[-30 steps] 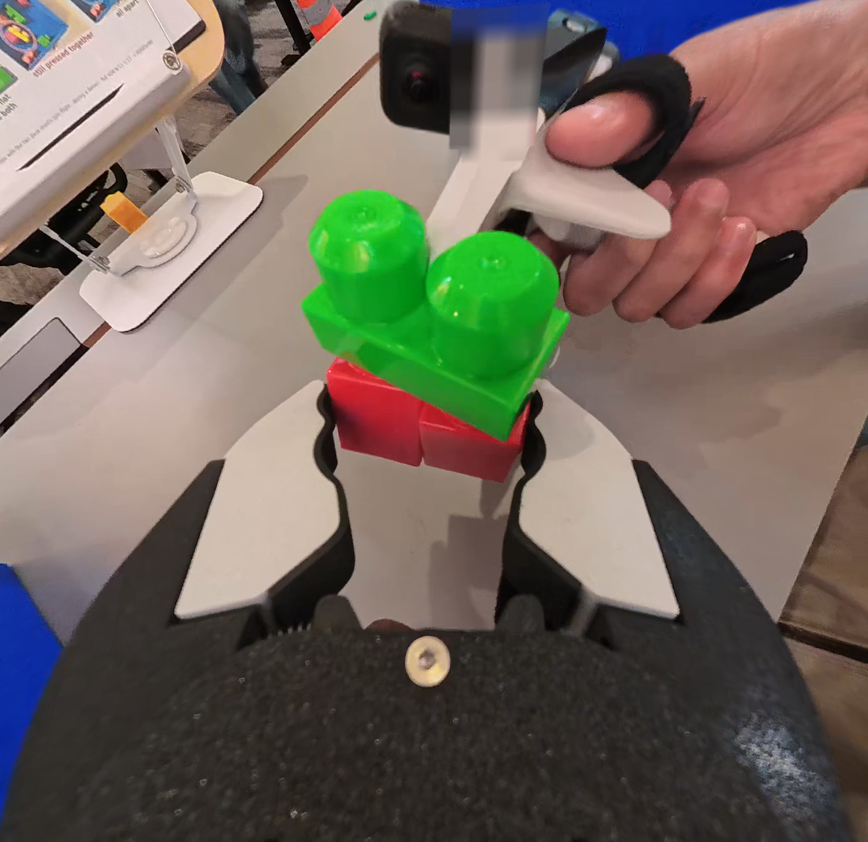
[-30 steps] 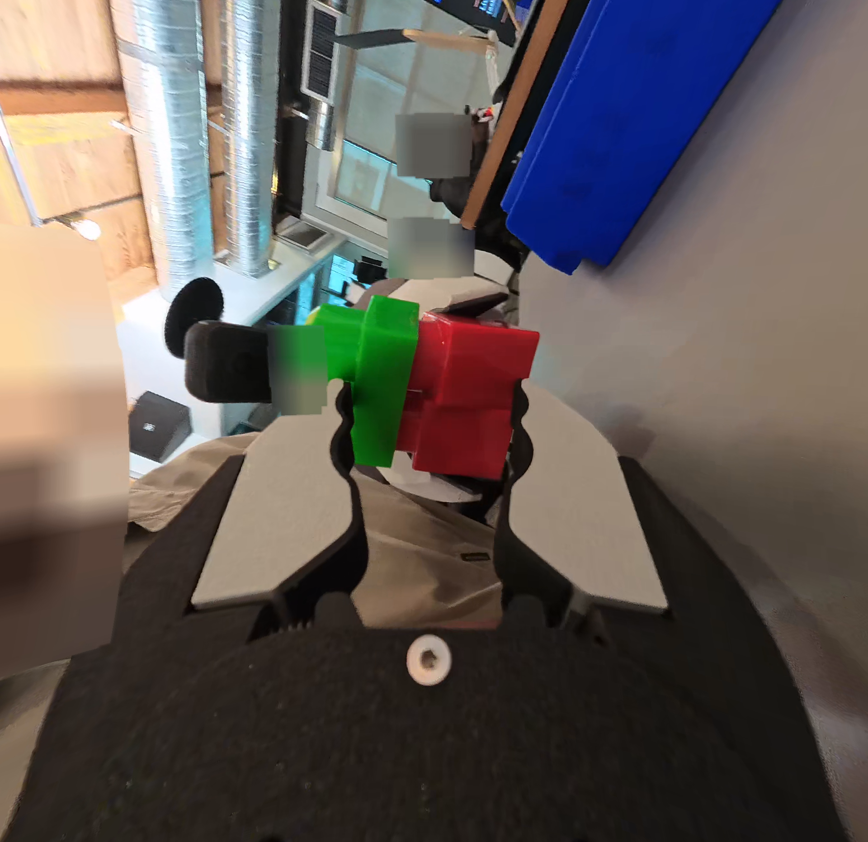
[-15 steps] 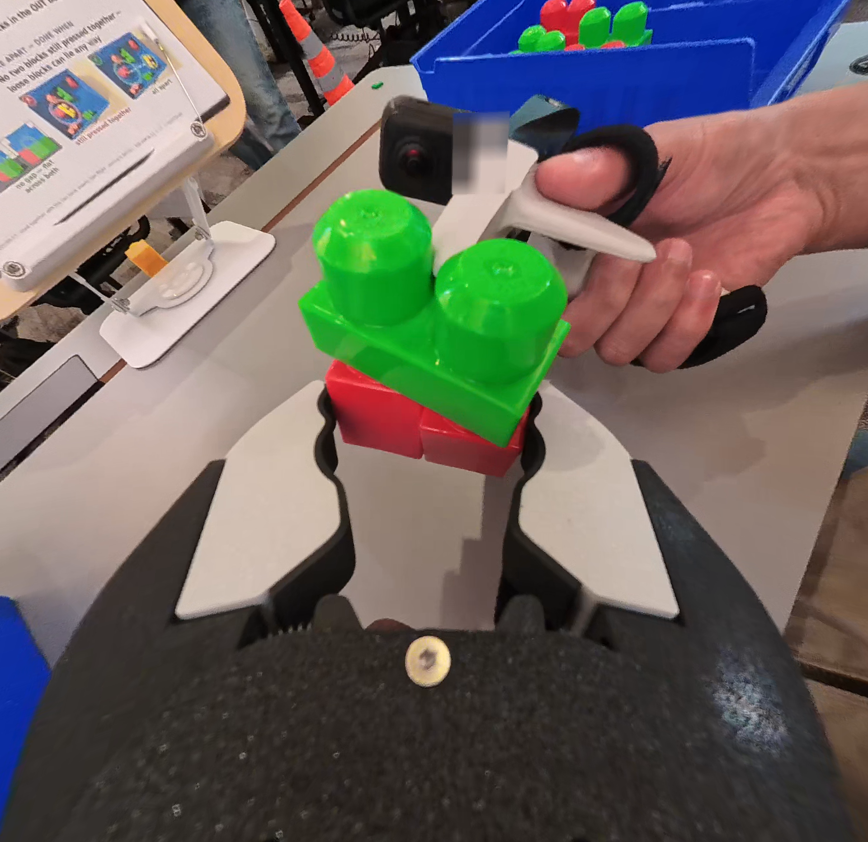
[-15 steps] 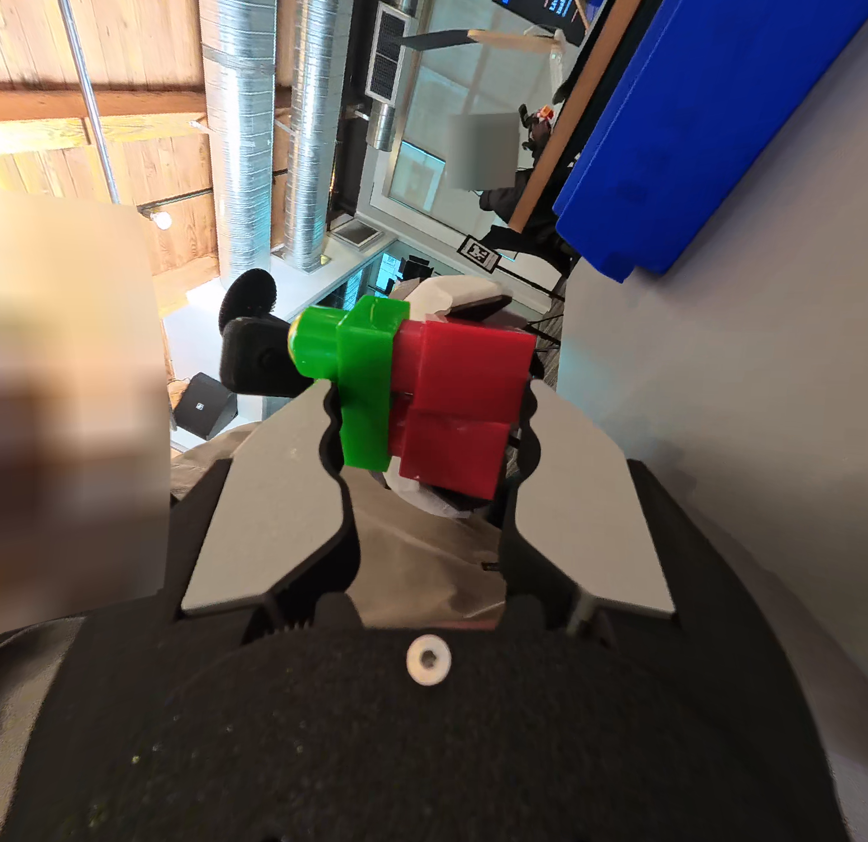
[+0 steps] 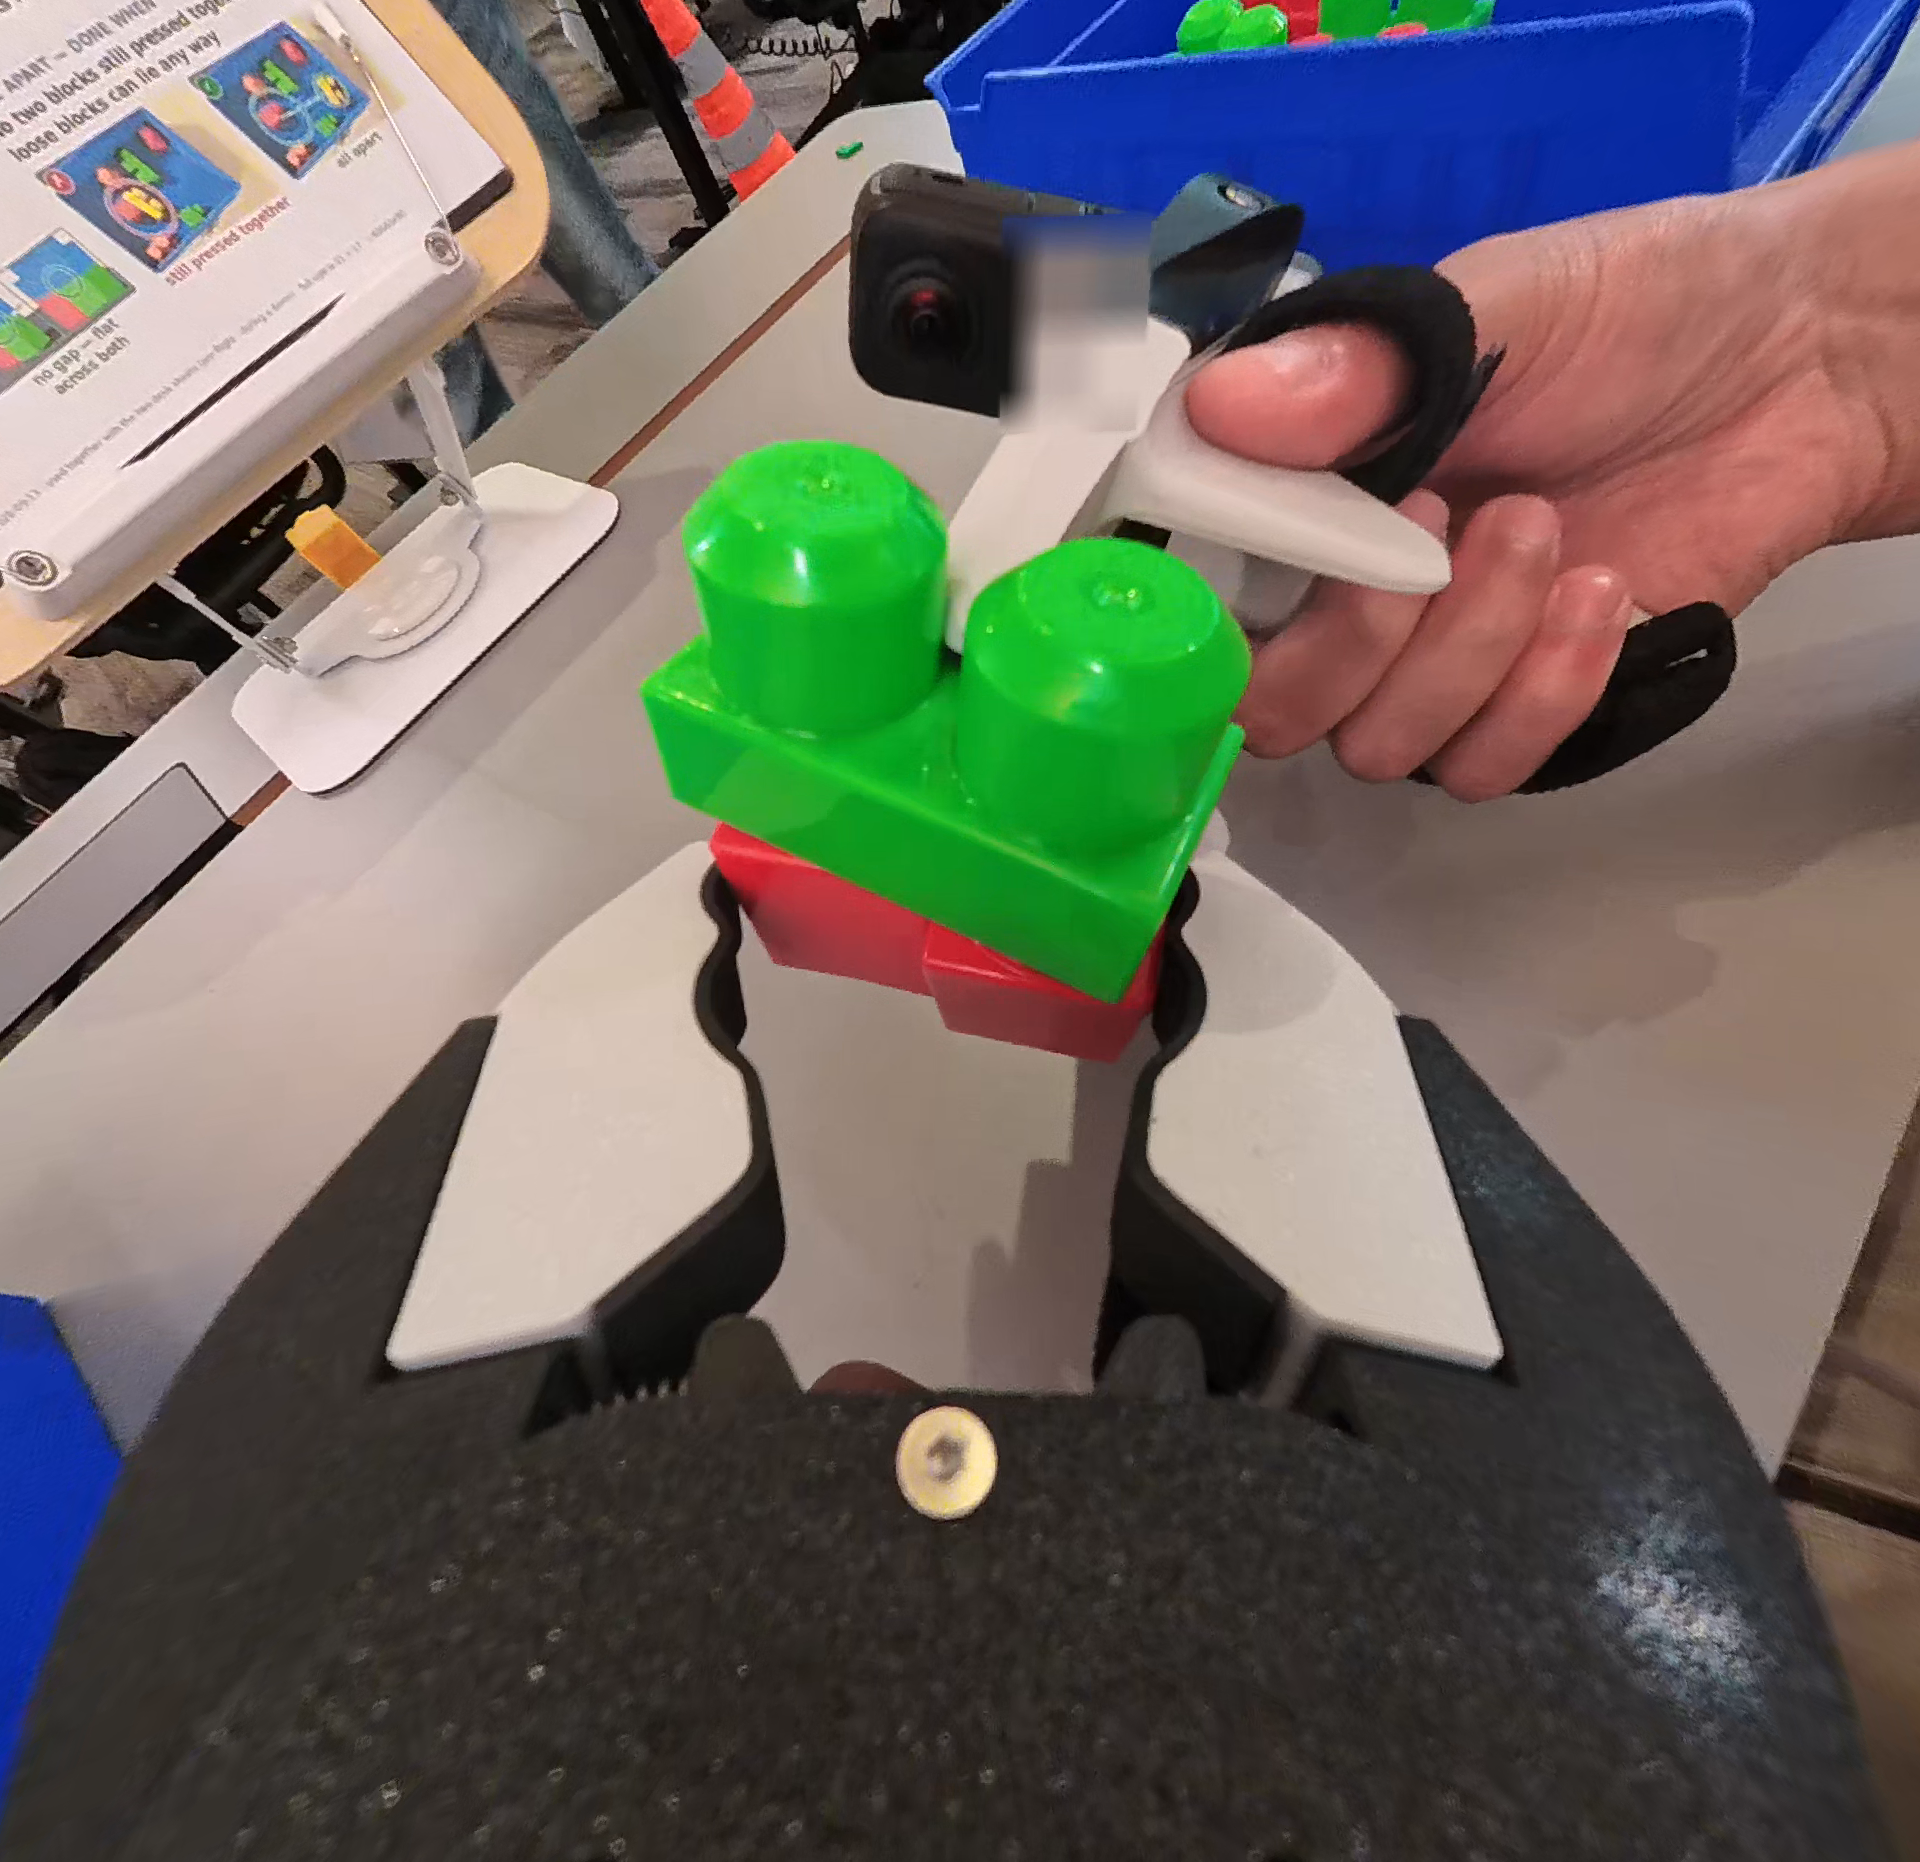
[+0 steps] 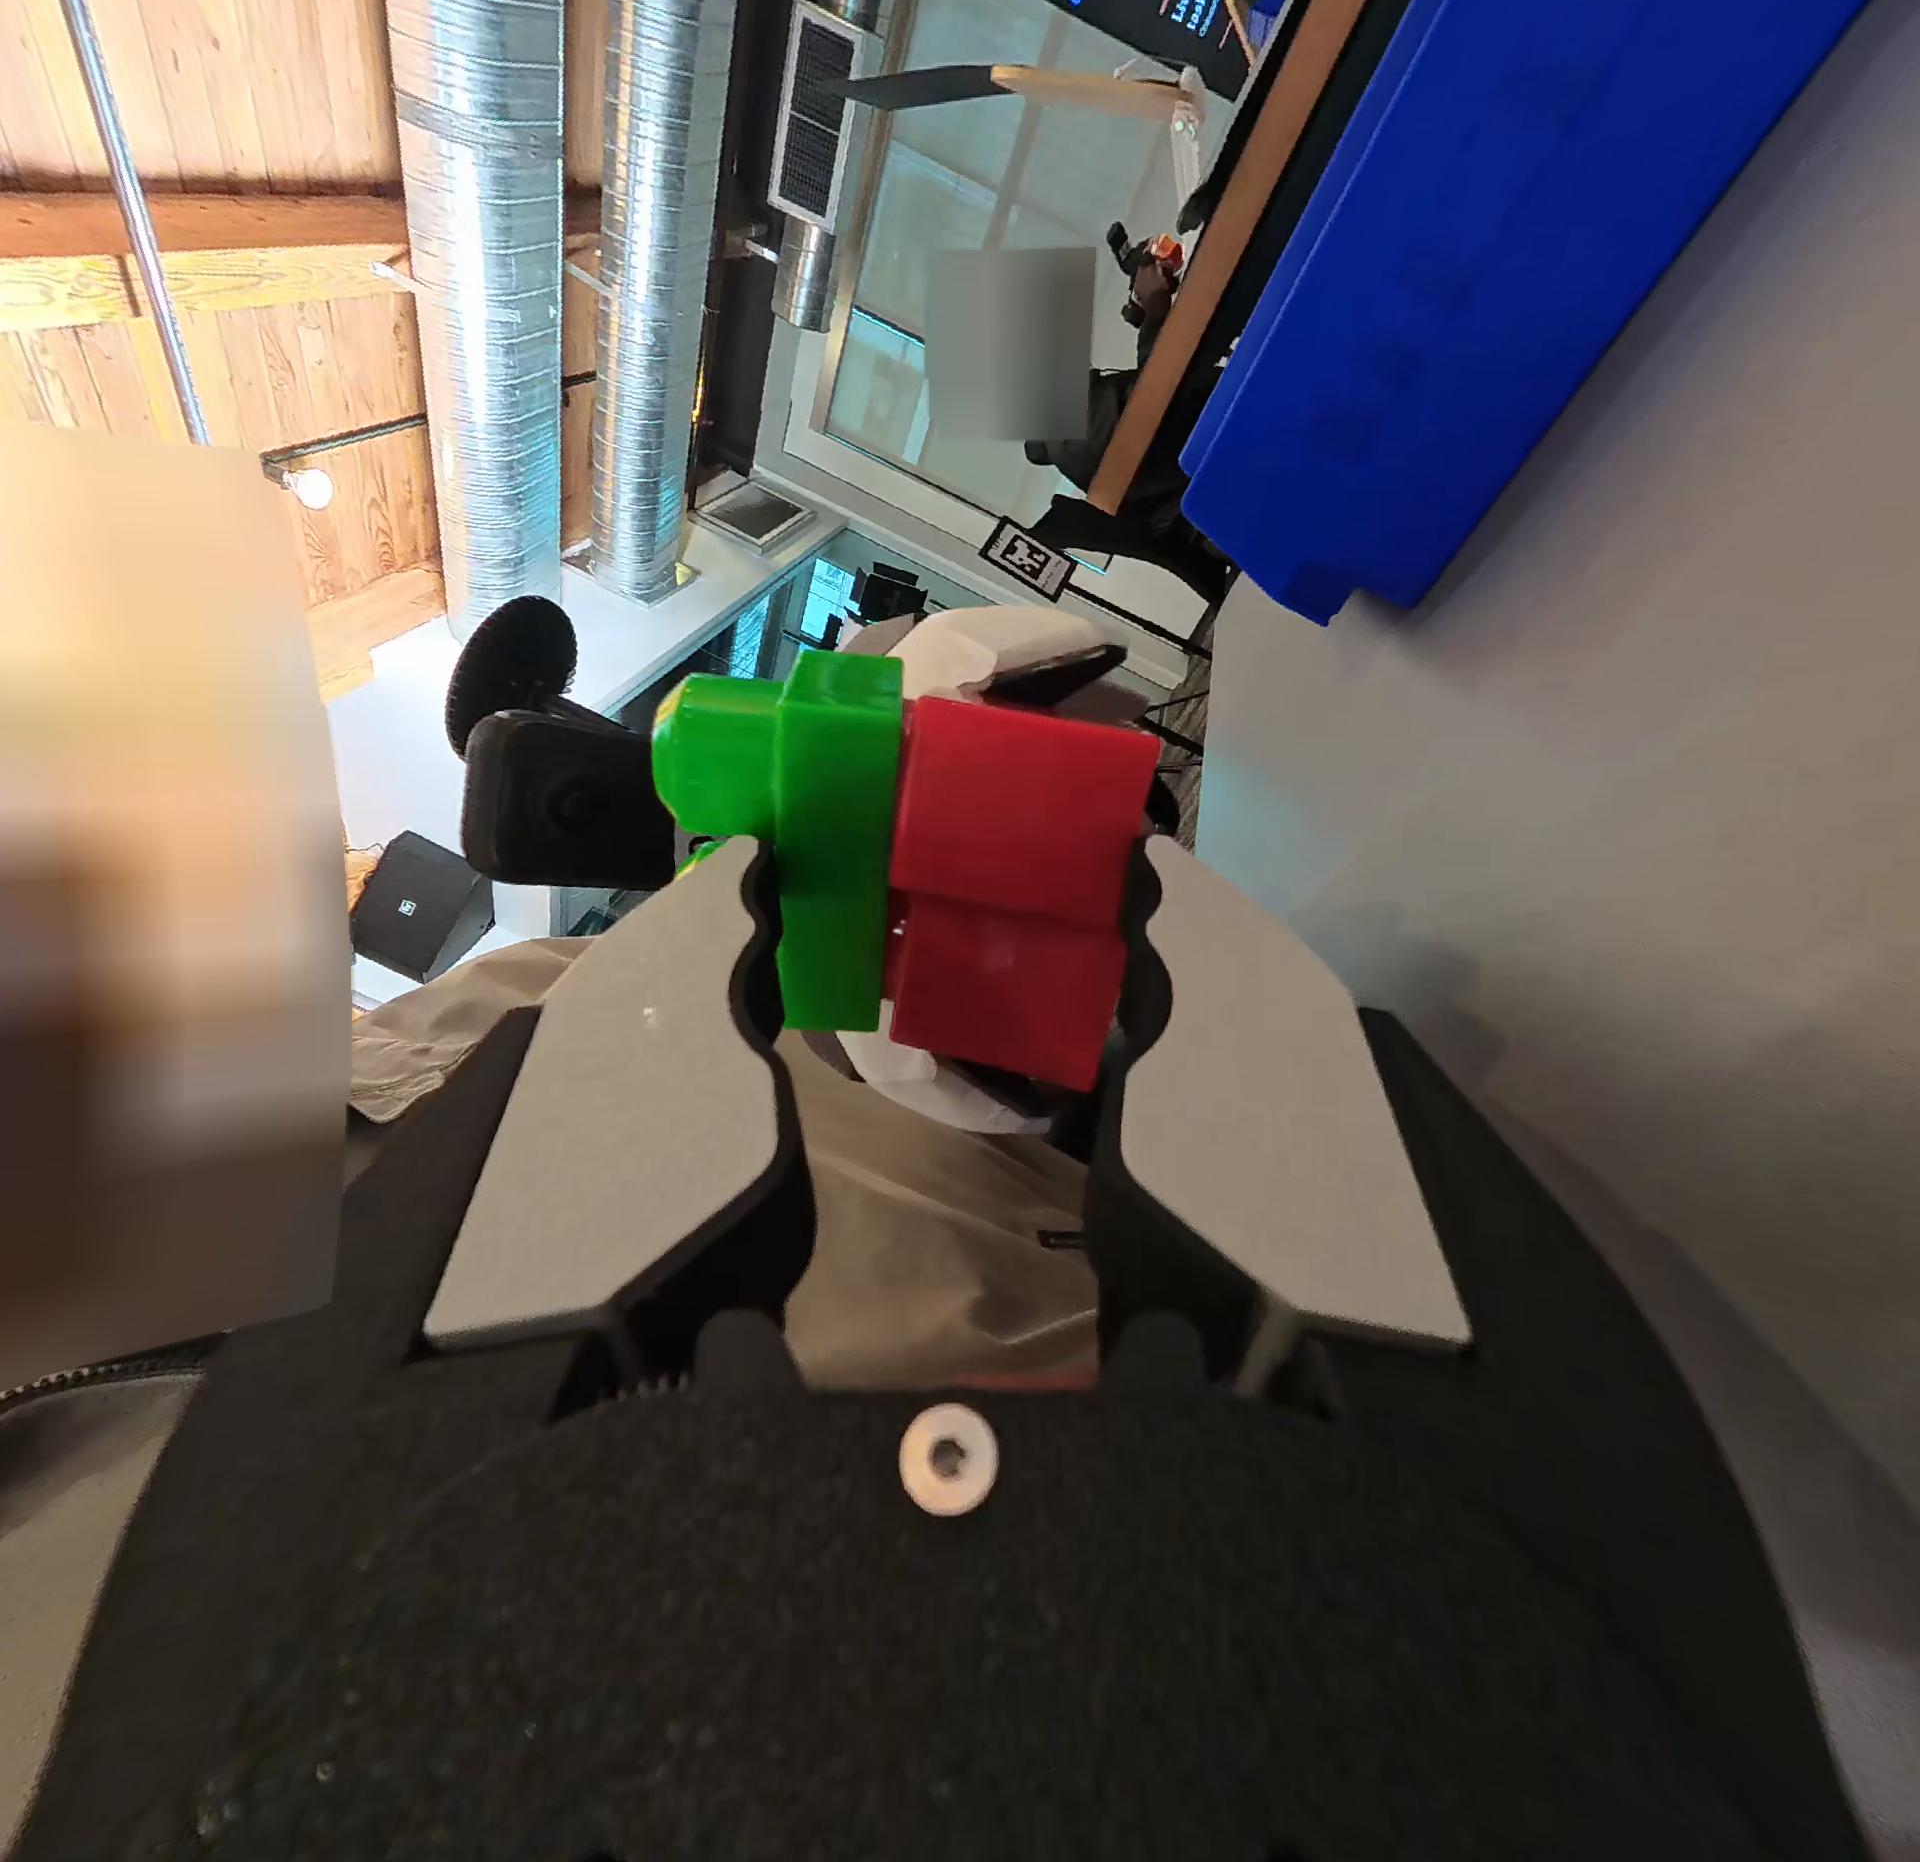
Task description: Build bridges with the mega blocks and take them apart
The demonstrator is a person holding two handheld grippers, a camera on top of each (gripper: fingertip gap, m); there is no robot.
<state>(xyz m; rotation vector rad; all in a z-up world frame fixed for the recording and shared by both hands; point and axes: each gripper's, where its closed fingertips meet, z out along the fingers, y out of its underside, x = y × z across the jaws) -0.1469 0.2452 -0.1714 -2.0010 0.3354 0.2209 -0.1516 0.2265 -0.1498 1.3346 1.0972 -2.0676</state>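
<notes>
Left wrist view showed the grey table (image 5: 312, 981), the blue bin (image 5: 1351, 129) at its far side, then the bridge held above the table — one green block (image 5: 935, 773) pressed across two red blocks (image 5: 935, 955). I had the left gripper (image 5: 951, 939) clamped on the red pair; the right gripper (image 6: 940, 908) squeezed green top against red base. I judged the plastic light, stiff and slick — best gripped on flat walls. Studs pointed up; the long axis spanned my left fingers.

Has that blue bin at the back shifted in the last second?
Cannot tell. The blue bin shows more of itself than before, but the stand drifted too, so the camera moved.
</notes>
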